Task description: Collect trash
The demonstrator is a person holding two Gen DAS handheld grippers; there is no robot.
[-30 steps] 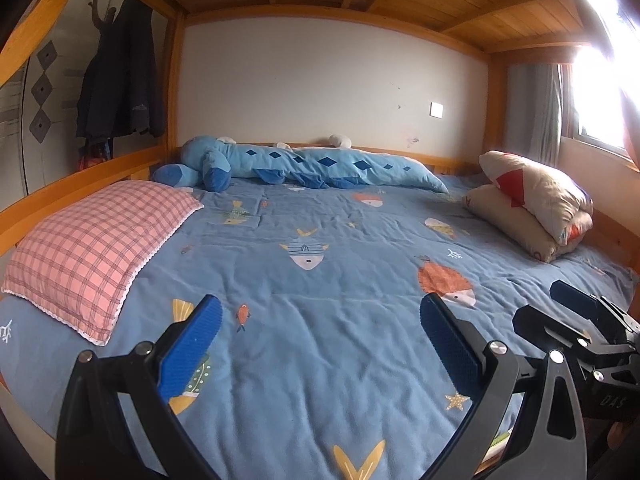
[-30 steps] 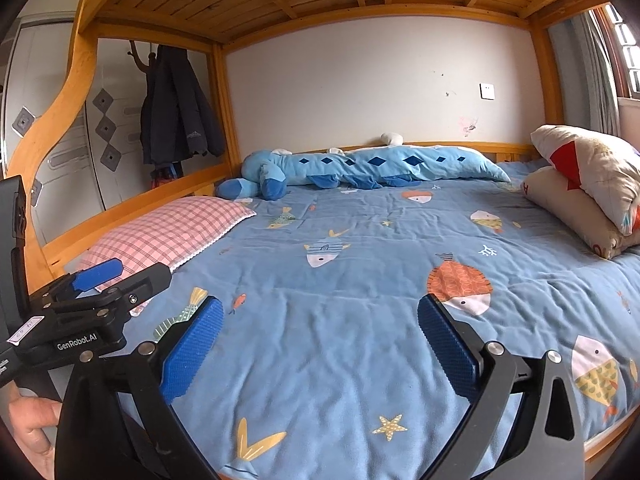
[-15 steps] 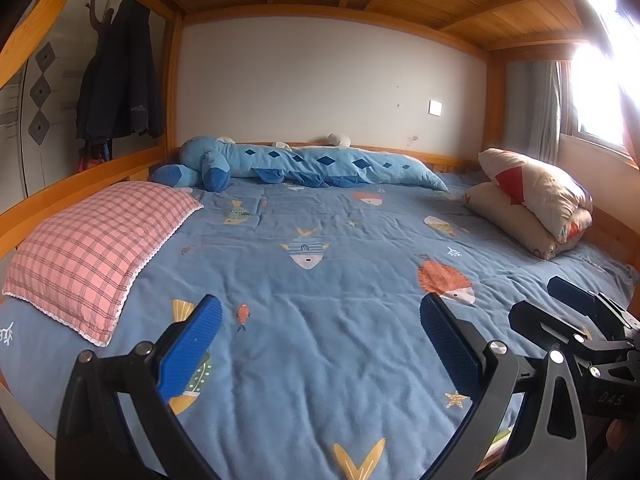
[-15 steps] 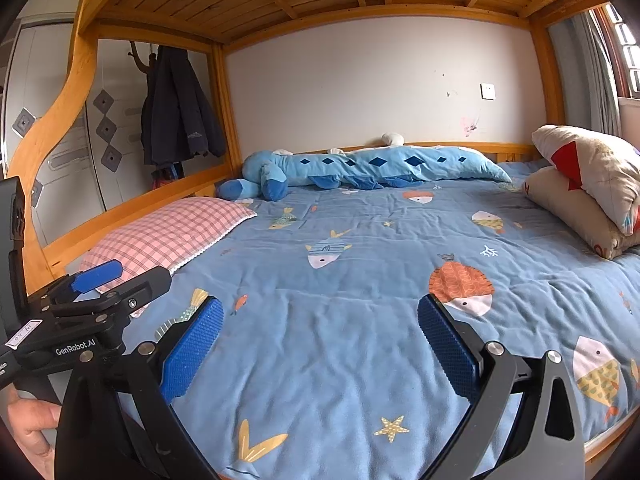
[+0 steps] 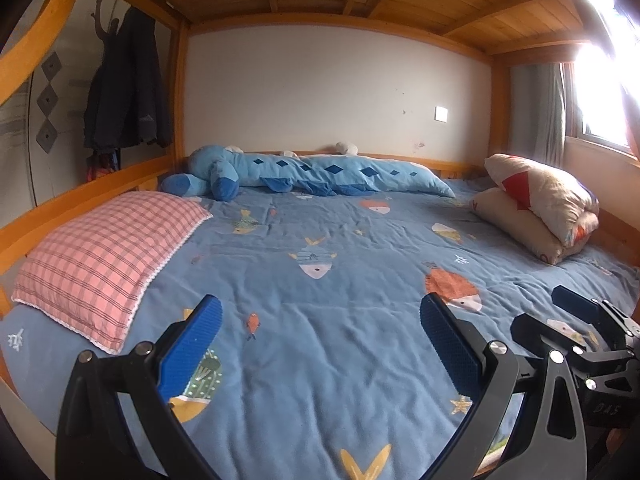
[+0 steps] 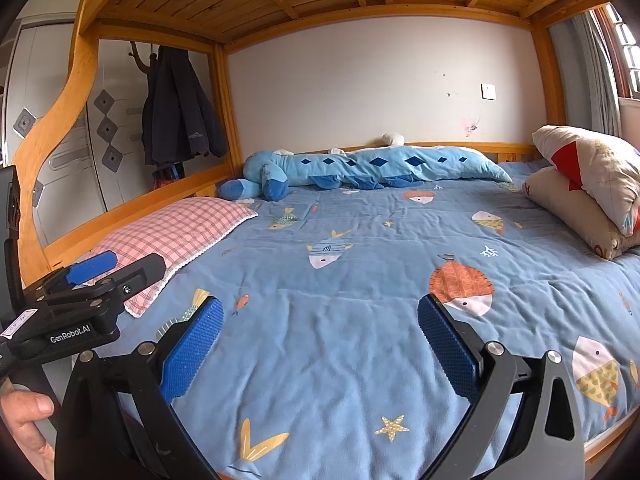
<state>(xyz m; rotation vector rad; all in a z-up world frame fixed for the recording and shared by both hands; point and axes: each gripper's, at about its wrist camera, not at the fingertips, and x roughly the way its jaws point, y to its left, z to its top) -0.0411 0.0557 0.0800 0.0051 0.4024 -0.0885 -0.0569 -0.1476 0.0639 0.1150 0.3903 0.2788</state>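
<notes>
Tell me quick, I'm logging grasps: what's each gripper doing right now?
Left gripper: open, holding nothing.
Right gripper: open, holding nothing.

Left gripper (image 5: pixel 320 344) spread wide, right gripper (image 6: pixel 320 344) likewise, side by side

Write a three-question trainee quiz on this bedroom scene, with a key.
1. True or false: the left gripper is shut on trash.
2. Which lies along the far wall? A) pink checked pillow B) long blue plush toy C) folded quilt
3. Fill in: the blue bedspread is printed with ____.

Key: 1 false, both it and the right gripper are open and empty; 2 B; 3 fish.
</notes>
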